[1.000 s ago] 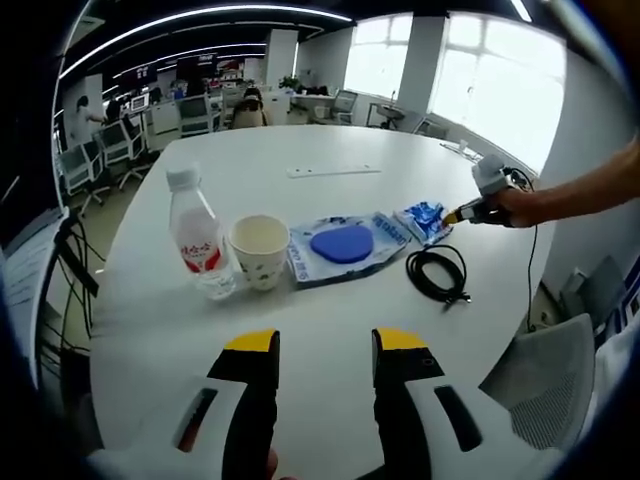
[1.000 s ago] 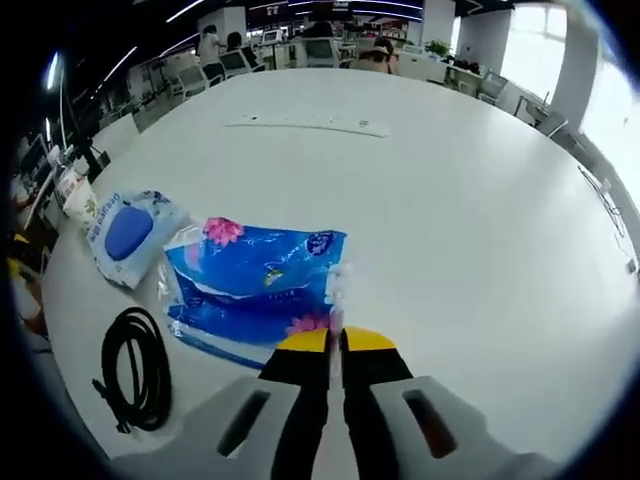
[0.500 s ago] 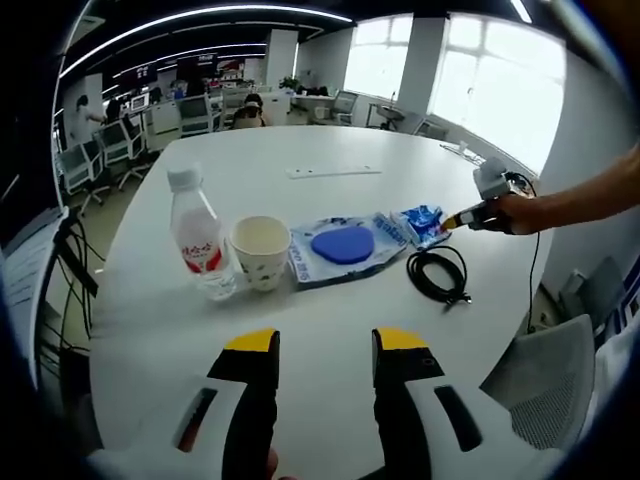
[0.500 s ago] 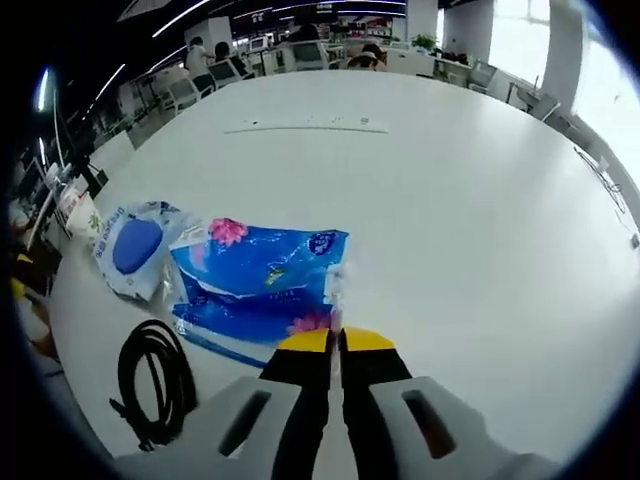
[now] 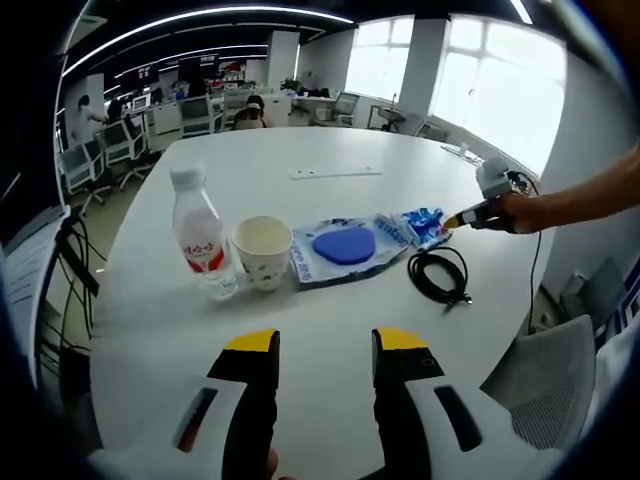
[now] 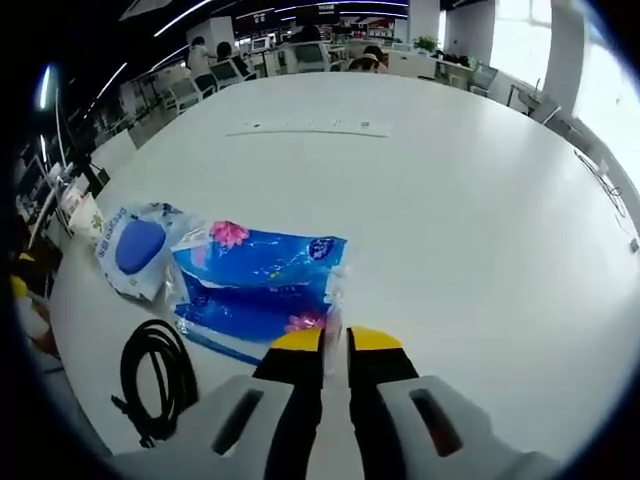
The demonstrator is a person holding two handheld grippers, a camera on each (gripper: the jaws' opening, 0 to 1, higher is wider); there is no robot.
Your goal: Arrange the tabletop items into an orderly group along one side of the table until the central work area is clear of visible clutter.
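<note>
On the round white table [image 5: 300, 150] stand a clear water bottle [image 5: 200, 236] with a red label and a paper cup [image 5: 262, 251]. Right of them lie a wipes pack with a blue lid [image 5: 345, 246] [image 6: 133, 247], a blue tissue pack [image 5: 424, 222] [image 6: 258, 285] and a coiled black cable [image 5: 438, 272] [image 6: 156, 373]. My left gripper [image 5: 325, 345] hovers open over the near table edge, holding nothing. My right gripper [image 6: 336, 341] [image 5: 470, 213], held by a hand, sits at the tissue pack's sealed edge. Its jaws stand a narrow gap apart, with the flap lying between the tips.
A long white power strip [image 5: 334, 172] [image 6: 308, 128] lies across the far part of the table. Office chairs and desks with people stand beyond the table. A grey chair back [image 5: 555, 375] is at the near right edge.
The right gripper's jaws, pressed together on the tissue pack's edge before, have parted slightly. The tissue pack ended a bit nearer the wipes pack. The left gripper has stayed still.
</note>
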